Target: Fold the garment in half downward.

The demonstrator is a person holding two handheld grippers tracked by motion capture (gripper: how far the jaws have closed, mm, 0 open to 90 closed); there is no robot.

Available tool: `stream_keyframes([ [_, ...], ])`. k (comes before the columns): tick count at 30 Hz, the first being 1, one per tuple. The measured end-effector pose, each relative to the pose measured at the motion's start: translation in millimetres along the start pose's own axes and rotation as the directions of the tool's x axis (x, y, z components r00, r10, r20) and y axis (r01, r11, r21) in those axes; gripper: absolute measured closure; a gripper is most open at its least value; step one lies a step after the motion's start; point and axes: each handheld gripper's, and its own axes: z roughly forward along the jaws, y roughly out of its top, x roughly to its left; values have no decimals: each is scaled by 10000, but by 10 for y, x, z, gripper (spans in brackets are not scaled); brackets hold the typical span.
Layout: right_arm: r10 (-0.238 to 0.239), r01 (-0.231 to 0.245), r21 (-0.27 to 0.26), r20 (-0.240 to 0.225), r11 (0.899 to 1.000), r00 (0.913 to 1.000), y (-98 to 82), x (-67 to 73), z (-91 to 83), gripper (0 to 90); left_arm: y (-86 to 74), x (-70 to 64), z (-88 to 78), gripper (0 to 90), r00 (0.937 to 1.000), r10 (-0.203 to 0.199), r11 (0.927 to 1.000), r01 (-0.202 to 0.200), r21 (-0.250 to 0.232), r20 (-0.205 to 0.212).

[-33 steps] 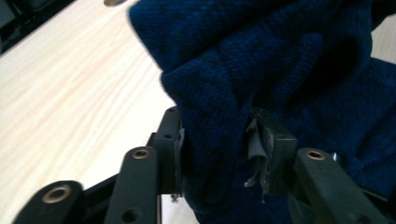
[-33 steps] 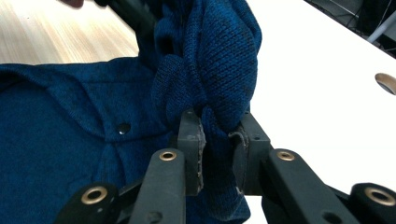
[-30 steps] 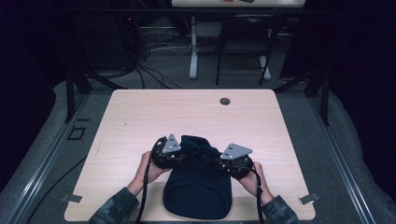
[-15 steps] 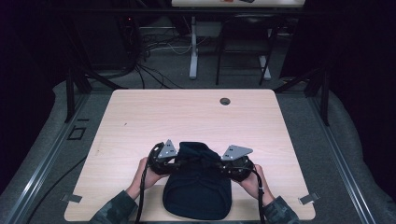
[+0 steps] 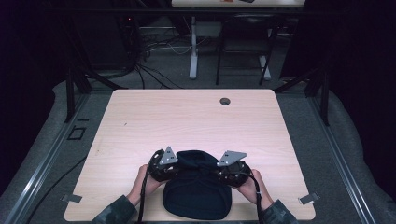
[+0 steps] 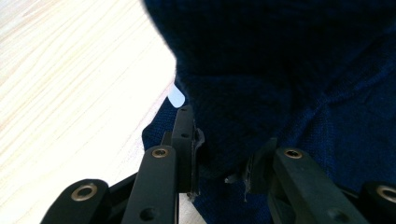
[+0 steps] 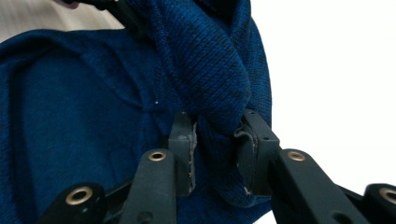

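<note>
A dark blue knit garment [image 5: 196, 198] lies folded on the wooden table [image 5: 187, 121] near its front edge. Its far part is bunched up between my two grippers. My left gripper [image 5: 180, 170] pinches the left end of that bunch. In the left gripper view its jaws [image 6: 219, 158] have just been closing, and their pads press on a wad of the garment [image 6: 289, 70]. My right gripper [image 5: 215, 171] holds the right end. In the right gripper view its jaws [image 7: 217, 140] have just been opening a little, with a thick fold of the garment [image 7: 70, 116] still squeezed between the pads.
A round grommet hole [image 5: 225, 101] sits near the table's far edge. Tape marks [image 5: 71, 198] lie by the front corners. Beyond the table stand another desk's legs [image 5: 193, 51] and floor cables. Black frame posts [image 5: 70, 88] flank the table.
The bunched far part of the garment has come toward the front edge and sunk lower. My left gripper moved with it; the right one hardly shifted.
</note>
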Motion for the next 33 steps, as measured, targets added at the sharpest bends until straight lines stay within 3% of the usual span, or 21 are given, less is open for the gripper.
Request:
stream_keyframes([
  [5,239,-237,122,-139,9996,9996,-30,-5,-5,616,-4,1,-25,719,9998,164,9996,-168,-237,-145],
  [7,440,-438,156,-129,9989,9989,-68,-1,13,648,-13,17,-22,735,9999,134,9995,-137,-302,-105],
  [8,309,-312,269,112,9991,9995,-104,20,43,699,-18,21,-17,743,10000,67,9994,-69,-336,-53],
  [14,258,-276,292,604,9992,9978,-94,-45,120,745,3,12,29,744,9998,167,9993,-171,-343,-135],
  [22,164,-159,-39,1821,9999,9831,-6,-253,278,752,50,105,171,750,9991,-80,9987,58,-515,-420],
  [25,417,-409,-81,1679,9991,9849,19,-338,307,726,56,129,191,751,9990,-181,9985,159,-526,-416],
  [33,362,-372,49,1285,9993,9910,35,-292,210,662,34,149,160,747,9992,-268,9983,252,-531,-295],
])
